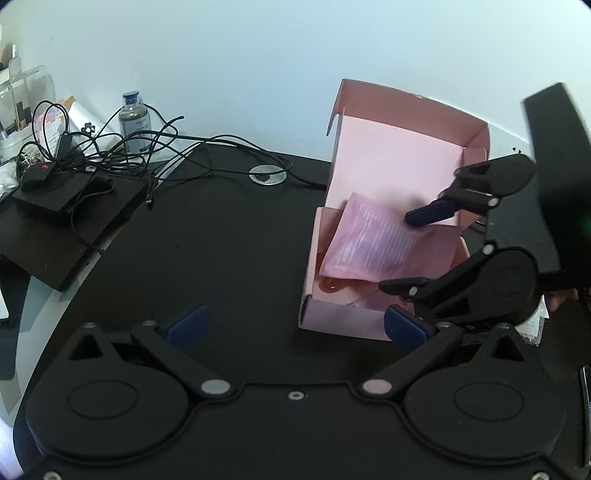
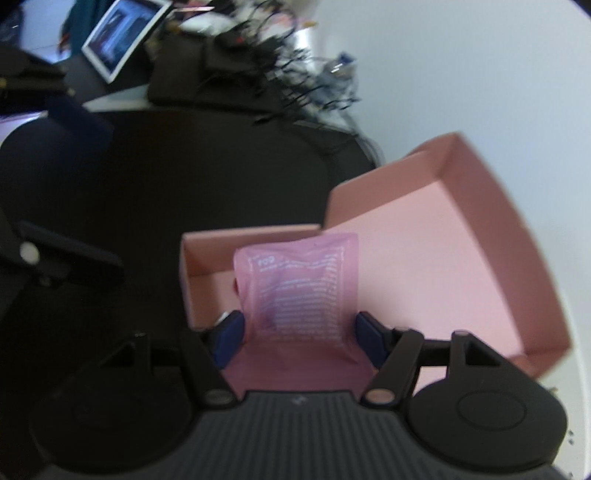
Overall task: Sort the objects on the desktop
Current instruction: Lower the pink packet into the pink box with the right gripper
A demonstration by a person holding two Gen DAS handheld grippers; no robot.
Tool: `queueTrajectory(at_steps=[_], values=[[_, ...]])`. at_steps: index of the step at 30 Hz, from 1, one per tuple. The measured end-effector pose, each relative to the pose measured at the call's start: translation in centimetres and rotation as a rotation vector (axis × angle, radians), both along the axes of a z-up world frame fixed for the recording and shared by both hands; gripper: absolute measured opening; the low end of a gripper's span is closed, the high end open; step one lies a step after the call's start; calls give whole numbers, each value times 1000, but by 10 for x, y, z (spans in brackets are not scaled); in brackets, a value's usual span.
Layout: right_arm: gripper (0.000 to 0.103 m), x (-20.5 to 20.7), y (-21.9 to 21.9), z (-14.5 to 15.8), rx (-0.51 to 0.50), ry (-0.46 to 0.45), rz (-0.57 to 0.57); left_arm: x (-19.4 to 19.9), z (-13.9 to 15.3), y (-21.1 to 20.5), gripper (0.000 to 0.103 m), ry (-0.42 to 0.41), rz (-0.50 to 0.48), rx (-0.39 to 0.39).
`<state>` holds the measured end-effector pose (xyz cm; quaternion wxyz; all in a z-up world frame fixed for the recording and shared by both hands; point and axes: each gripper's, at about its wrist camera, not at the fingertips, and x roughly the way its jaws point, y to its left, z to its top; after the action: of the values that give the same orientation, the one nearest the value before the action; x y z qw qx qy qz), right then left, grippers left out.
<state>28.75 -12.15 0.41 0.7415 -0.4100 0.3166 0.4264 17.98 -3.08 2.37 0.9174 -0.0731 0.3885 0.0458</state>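
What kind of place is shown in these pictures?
Probably a home or office desk: a dark desktop carries tangled cables, a tablet sits farther back, and an open pink box is in front of a plain wall.

My left gripper [image 1: 293,326] is matte black, with two round discs at its base, silver rivets at the linkage joints and dark blue pads [image 1: 188,325] on the jaws. My right gripper [image 2: 299,334] matches it, with a grey ribbed body behind the black links.

left wrist: looked down across the dark desk [image 1: 221,258] from nearby; right wrist: close above; shared: the pink box [image 1: 399,155] [image 2: 424,236]
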Motion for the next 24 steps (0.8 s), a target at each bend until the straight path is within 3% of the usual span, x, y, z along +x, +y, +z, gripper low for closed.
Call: queueTrajectory(at_steps=[8,17,24], values=[[66,22,9,-11,-60,140,104,4,-1,-1,103,5,15,9],[66,34,12,-25,-50,282,70,6,-2,1,103,2,28,-7],[73,41,8,-27,-21,303,38,4,-2,8,103,7,49,-14]])
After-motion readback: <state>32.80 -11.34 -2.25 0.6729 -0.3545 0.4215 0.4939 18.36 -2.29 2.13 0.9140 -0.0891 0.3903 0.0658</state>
